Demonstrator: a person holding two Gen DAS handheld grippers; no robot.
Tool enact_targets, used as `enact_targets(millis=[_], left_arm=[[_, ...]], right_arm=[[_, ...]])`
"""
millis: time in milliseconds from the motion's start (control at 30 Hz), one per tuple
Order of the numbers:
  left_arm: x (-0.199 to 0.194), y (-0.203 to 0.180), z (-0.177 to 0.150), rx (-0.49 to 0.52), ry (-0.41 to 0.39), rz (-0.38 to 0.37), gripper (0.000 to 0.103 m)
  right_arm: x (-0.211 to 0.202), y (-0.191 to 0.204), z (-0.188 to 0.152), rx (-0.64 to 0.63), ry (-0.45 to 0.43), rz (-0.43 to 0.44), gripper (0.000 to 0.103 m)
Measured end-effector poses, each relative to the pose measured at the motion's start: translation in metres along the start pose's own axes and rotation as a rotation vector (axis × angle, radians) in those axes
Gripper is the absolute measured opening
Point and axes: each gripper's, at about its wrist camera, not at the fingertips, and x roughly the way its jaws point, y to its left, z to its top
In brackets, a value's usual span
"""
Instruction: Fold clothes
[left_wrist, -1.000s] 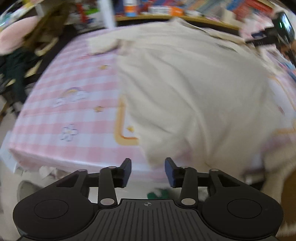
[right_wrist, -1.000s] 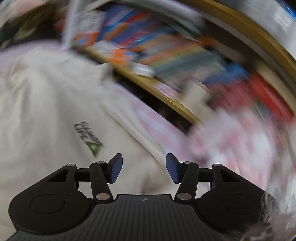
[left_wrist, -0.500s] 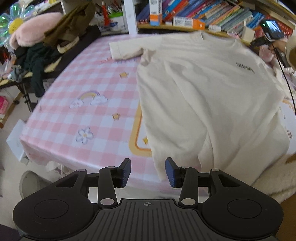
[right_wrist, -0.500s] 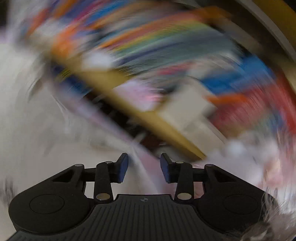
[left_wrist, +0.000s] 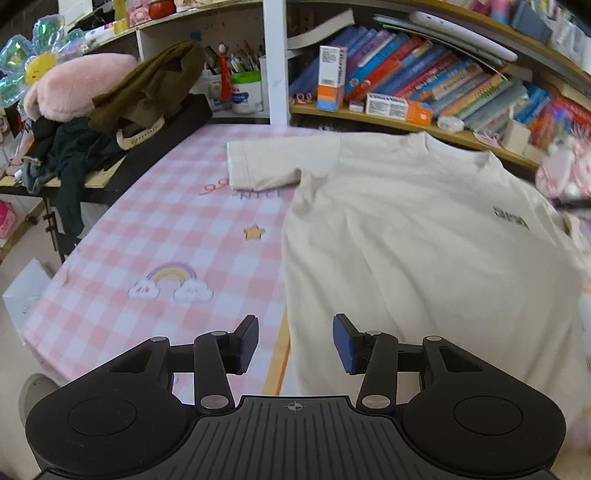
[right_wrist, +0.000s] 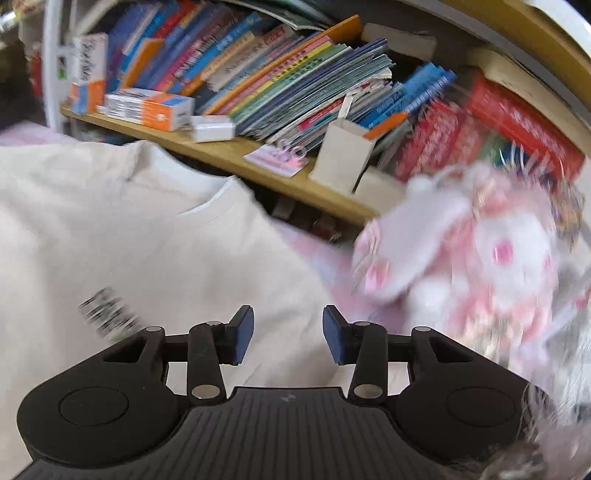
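The cream T-shirt (left_wrist: 406, 240) lies spread flat, unfolded, on the tabletop (left_wrist: 166, 229). Both the left tongs (left_wrist: 294, 341) and the right tongs (right_wrist: 288, 334) are spread, holding nothing. For a clean fold, pinch one fabric layer at matching edges and keep it taut.

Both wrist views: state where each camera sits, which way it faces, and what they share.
Left wrist: sits behind the open left gripper, low over the table's near edge, facing across the pink checked tablecloth and cream T-shirt toward the bookshelf.
Right wrist: behind the open right gripper, over the shirt's chest, facing the shelf and a plush toy.
Shared: the T-shirt, its collar, the books.
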Motion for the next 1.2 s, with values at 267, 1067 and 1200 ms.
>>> enact_targets(millis=[267, 1067, 1200], left_arm=[[0.064, 0.016, 0.047, -0.07, -0.027, -0.021, 0.045], [0.237, 0.102, 0.146, -0.492, 0.046, -0.309, 0.001], [0.242, 0.134, 0.146, -0.481, 0.044, -0.281, 0.002]], right_arm=[[-0.089, 0.024, -0.078, 0.135, 0.03, 0.066, 0.045], [-0.154, 0.173, -0.144, 0.478, 0.284, -0.096, 0.021], [-0.15, 0.183, -0.138, 0.47, 0.277, -0.088, 0.005]])
